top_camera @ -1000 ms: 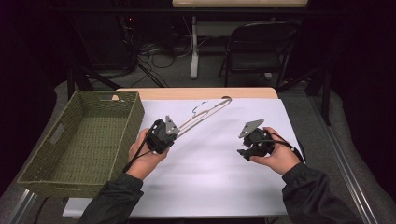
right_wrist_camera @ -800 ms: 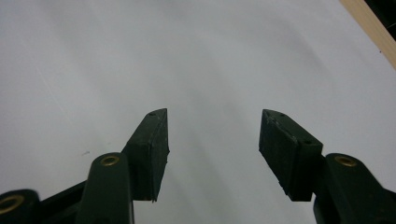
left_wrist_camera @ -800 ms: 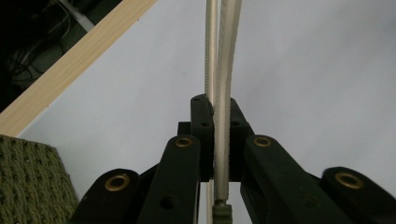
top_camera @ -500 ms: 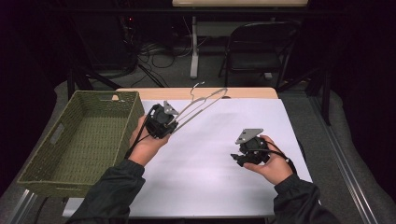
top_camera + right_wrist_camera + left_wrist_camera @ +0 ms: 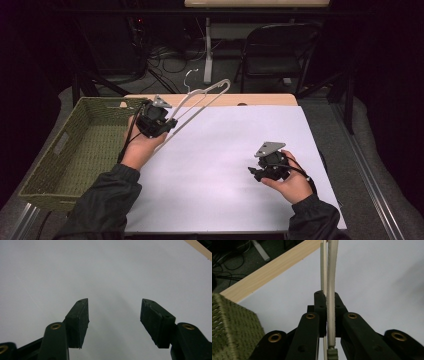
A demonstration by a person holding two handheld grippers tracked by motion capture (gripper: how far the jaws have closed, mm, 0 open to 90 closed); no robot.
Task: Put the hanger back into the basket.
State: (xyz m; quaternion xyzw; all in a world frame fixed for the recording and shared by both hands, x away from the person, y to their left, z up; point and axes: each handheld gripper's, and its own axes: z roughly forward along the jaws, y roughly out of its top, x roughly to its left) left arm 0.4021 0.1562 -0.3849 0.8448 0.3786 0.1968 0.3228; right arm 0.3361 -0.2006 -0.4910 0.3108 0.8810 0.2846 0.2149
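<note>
While clamped in left claw (image 5: 167, 124), hanger (image 5: 200, 100) slants up-right, hook far end.

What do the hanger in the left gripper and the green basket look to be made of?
Hanger: probably pale matte plastic with a thin metal hook; its ribbed bar shows in the left gripper view.
Basket: woven olive-green fibre, perhaps seagrass or paper cord; the coarse weave shows.

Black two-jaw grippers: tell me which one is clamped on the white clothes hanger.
The left gripper, beside the green woven basket; its jaws pinch the white hanger. The right gripper has open, empty jaws.
</note>
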